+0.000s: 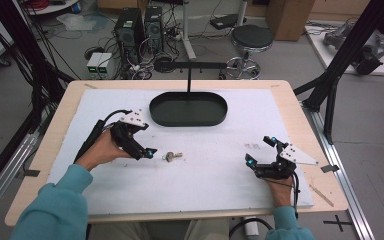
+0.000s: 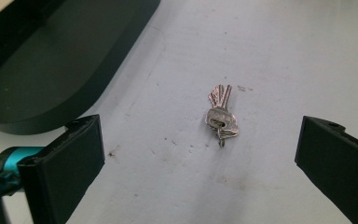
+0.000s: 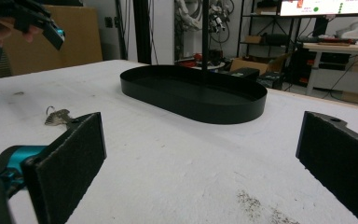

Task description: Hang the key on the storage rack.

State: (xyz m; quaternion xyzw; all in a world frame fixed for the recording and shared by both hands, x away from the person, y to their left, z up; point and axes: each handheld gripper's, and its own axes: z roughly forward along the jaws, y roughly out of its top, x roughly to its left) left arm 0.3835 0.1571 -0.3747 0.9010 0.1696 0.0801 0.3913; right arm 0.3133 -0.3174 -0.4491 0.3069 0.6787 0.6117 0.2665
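Jaws of both grippers spread, empty; keys (image 2: 221,116) flat on mat, blades pointing away from left gripper (image 2: 200,154).

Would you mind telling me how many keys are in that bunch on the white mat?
At least 2. The keys lie fanned and overlapping on one ring, on the mat ahead of the open left gripper, beside the black tray. More may be hidden underneath.

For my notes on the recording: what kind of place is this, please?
Most likely a robotics or computer lab. Desktop computer towers with tangled cables stand on the floor behind the table, black metal framing surrounds it, and a monitor glows in the background.
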